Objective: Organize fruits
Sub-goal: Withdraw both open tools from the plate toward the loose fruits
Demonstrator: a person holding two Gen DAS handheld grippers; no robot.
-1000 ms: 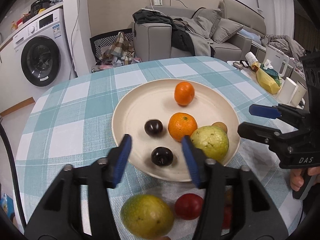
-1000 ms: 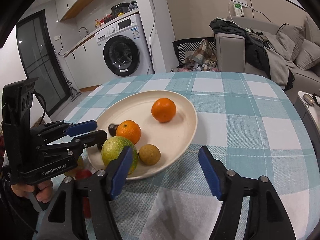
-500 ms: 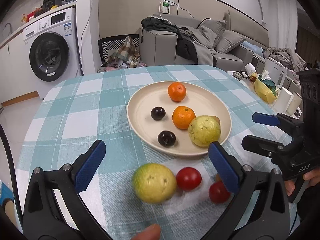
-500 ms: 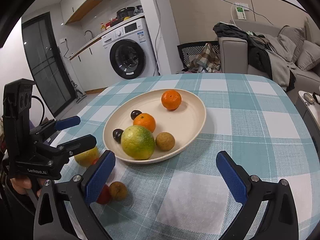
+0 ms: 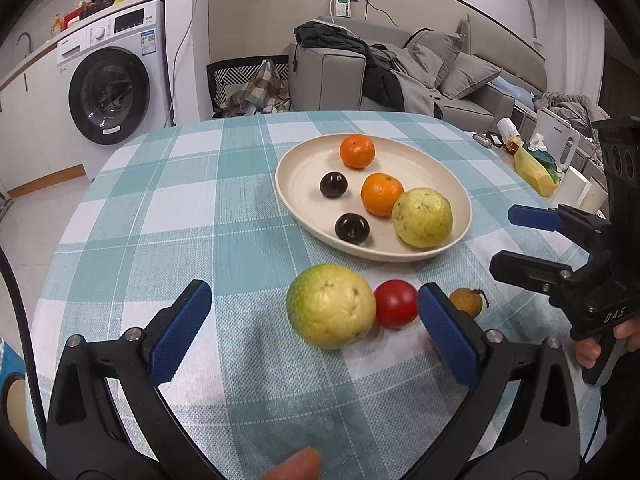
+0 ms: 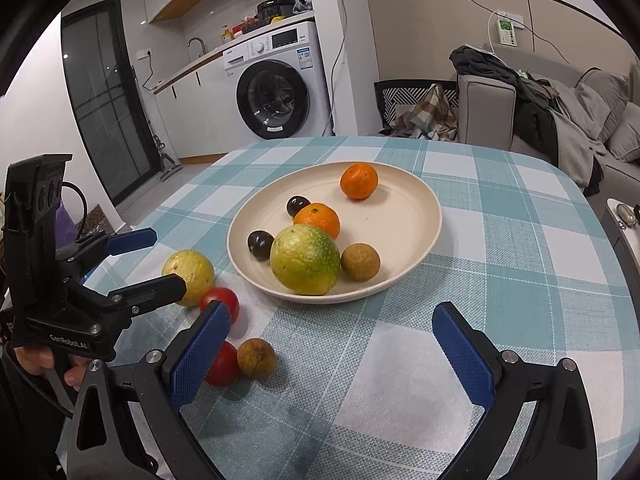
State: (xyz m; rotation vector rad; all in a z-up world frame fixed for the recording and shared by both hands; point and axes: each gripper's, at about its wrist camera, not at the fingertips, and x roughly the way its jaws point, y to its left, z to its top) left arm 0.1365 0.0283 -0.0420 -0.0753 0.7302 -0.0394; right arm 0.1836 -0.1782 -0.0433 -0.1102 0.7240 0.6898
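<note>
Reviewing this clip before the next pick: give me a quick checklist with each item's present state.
1. Left claw open and empty: ok; its jaws have just been opening.
2. Right claw open and empty: ok; its jaws have just been opening too.
3. Fruit left off the plate: not ok; a yellow-green fruit, two red fruits and a small brown fruit lie on the tablecloth.
4. Free room on the plate: ok, its far right part is bare.
5. Yellow-green fruit clear to grasp: cannot tell; a red fruit sits right against it.
</note>
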